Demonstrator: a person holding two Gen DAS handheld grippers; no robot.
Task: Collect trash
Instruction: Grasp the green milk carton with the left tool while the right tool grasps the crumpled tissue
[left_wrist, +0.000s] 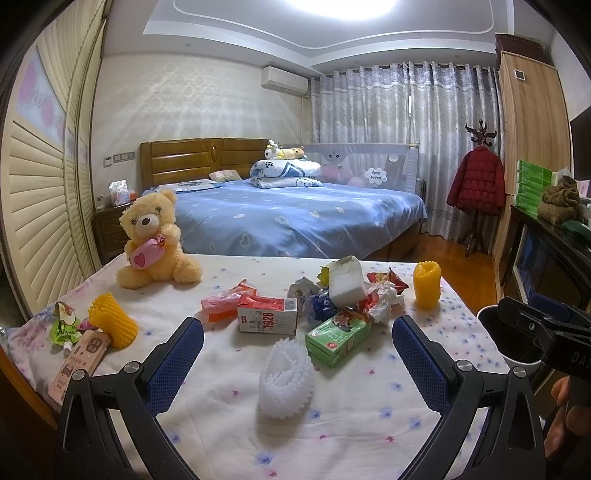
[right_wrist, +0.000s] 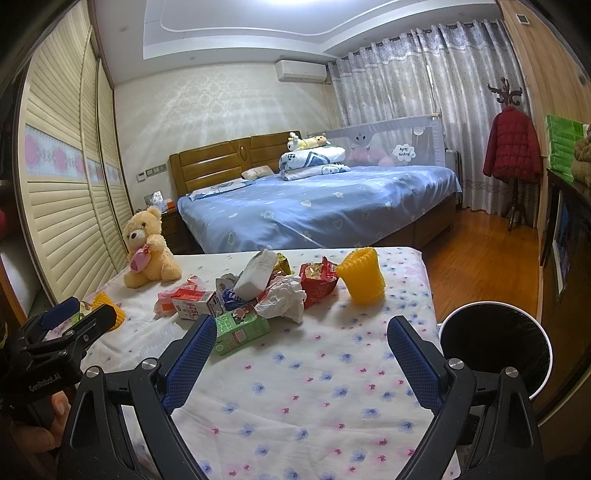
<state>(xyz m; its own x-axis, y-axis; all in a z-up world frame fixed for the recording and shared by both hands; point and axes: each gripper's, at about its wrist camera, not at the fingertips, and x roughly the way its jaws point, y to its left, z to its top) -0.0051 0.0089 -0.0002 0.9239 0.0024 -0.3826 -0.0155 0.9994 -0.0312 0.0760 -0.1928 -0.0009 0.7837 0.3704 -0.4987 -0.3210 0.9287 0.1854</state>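
Two grippers are up over my table (left_wrist: 229, 398), and I hold nothing in either. My left gripper (left_wrist: 297, 343) stands with its blue pads wide apart at the bottom of the left wrist view; the white foam net (left_wrist: 285, 376) lies on the flowered cloth between them, touching neither. My right gripper (right_wrist: 301, 341) is likewise spread wide at the bottom of its own view, over bare cloth.

Most of the trash sits in a heap at the middle of both frames. I see a green carton (left_wrist: 337, 339) lying flat just above and right of the foam net, a red and white carton (left_wrist: 266, 316) marked 1928 to its left, pink wrappers (left_wrist: 225, 301) beyond that, a white foam block (left_wrist: 345, 282) leaning on top of the pile, crumpled white paper (right_wrist: 282, 297) and a red snack bag (right_wrist: 317, 282) beside it. One yellow foam sleeve (right_wrist: 362, 277) stands upright to the right of the heap. Another yellow sleeve (left_wrist: 110, 319) lies at the left edge of the left wrist view, next to a green pouch (left_wrist: 64, 325) and a pink box (left_wrist: 79, 363).

A teddy bear (left_wrist: 153, 243) sits at the upper left of the table. A round bin (right_wrist: 495, 349) with a dark inside stands off the table's right edge, lower right in the right wrist view.
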